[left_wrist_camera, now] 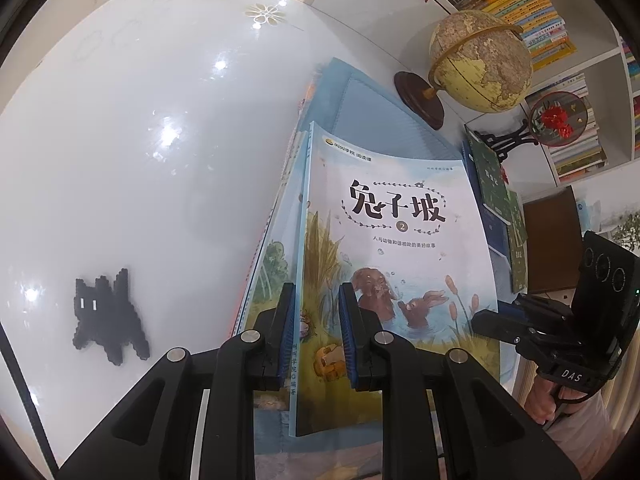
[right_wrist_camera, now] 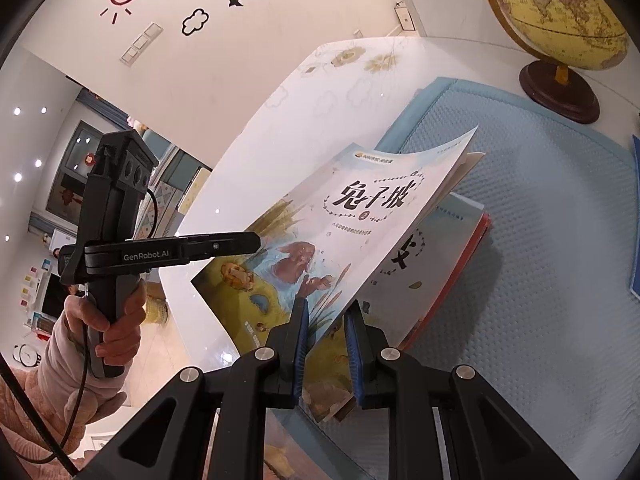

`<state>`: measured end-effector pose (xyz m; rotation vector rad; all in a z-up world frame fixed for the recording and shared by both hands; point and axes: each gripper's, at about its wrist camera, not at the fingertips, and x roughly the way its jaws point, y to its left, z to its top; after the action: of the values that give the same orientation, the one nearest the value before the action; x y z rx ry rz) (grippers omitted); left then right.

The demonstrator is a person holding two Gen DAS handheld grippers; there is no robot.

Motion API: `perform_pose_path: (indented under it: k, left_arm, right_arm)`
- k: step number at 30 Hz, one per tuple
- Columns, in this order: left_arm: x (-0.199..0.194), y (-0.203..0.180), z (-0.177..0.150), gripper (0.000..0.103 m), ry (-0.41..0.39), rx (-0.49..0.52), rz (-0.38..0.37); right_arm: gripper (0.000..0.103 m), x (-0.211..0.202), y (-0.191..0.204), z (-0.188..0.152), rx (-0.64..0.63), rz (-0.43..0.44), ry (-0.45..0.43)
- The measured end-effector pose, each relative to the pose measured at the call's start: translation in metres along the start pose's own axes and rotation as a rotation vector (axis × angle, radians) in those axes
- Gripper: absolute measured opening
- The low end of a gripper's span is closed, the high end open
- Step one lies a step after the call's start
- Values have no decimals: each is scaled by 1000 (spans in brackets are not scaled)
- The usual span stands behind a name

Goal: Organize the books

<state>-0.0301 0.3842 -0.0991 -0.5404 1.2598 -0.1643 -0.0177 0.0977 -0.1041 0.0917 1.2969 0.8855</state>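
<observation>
You have the rabbit picture book point(left_wrist_camera: 394, 240) pinched from both sides and lifted off the stack: your left gripper point(left_wrist_camera: 318, 332) has its fingers closed on the spine edge near the bottom corner, and your right gripper point(right_wrist_camera: 326, 344) has its fingers closed on the opposite, open edge, where the cover curls up and the pages fan apart a little. The book hangs tilted above a stack of other books point(right_wrist_camera: 444, 272), the top one with a pale cover and an orange-red edge showing beneath it. That stack lies on a light blue textured mat point(right_wrist_camera: 540, 280) spread over the glossy white bench point(left_wrist_camera: 140, 140). At the far edge of the mat a yellowed globe point(left_wrist_camera: 482, 60) stands upright on a dark round wooden base. Well apart on the bare bench to the left lies a small black pixel-bead cat point(left_wrist_camera: 108, 316). Beyond the globe, white shelves packed with books point(left_wrist_camera: 532, 12) fill the background, and a few dark green books point(left_wrist_camera: 494, 184) lean just beside the mat.
</observation>
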Motion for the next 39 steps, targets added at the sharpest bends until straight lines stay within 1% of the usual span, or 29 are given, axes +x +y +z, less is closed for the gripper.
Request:
perform_pose_path:
  k: [17, 23, 31, 36, 39]
  left_arm:
    - [5, 5, -13, 17, 15, -8, 4]
    - [7, 7, -23, 17, 27, -17, 10]
    - [21, 16, -30, 17, 59, -39, 35]
    - [25, 21, -29, 18, 58, -56, 30]
    - [26, 21, -25, 18, 53, -60, 33]
  right_arm:
    - [17, 15, 2, 0, 23, -3, 41]
    - [17, 24, 0, 1, 50, 13, 65]
    - [17, 42, -4, 1, 70, 0, 115]
    - [17, 52, -12, 2, 123, -15, 113]
    - [17, 55, -16, 4, 150, -5, 113]
